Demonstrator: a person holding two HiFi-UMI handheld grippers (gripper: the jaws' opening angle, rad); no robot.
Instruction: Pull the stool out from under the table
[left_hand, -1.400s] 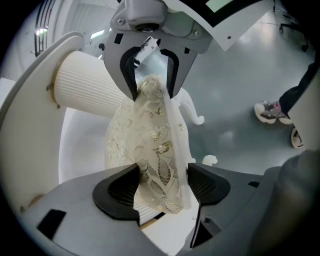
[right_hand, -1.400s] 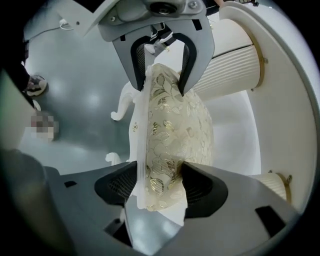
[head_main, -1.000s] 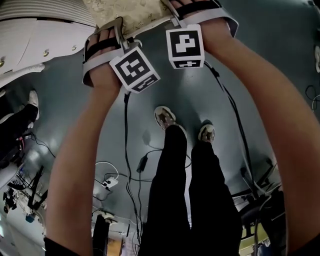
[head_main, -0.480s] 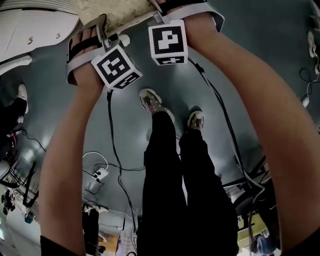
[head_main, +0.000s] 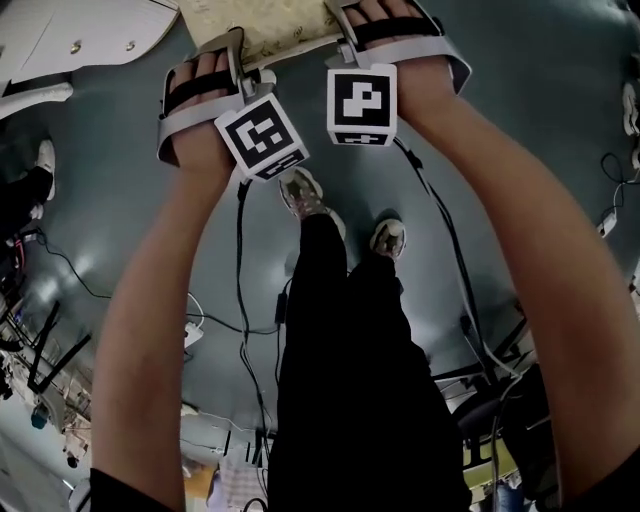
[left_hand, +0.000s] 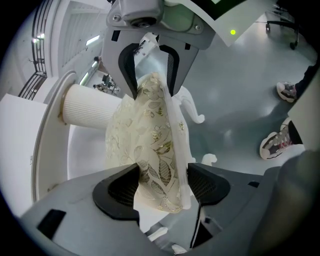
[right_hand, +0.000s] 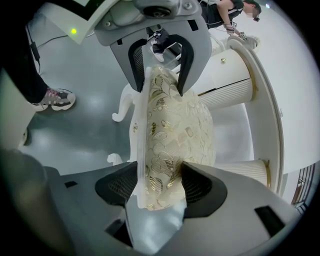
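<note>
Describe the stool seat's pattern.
The seat is cream with gold leaves; clearest in right gripper view.

The glossy grey floor (head_main: 130, 170) bears the white-legged stool (right_hand: 175, 130), the person's two shoes (head_main: 303, 192) side by side, loose black cables (head_main: 72, 274) and a white power strip (head_main: 193, 335).

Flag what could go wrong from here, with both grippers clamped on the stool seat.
1. The left gripper and right gripper clamp only the padded edge of the stool seat, so the soft fabric might slip from the pads under a hard pull.
2. Cables trail from the grippers to the floor beside the person's shoes. A backward step could snag one.
</note>
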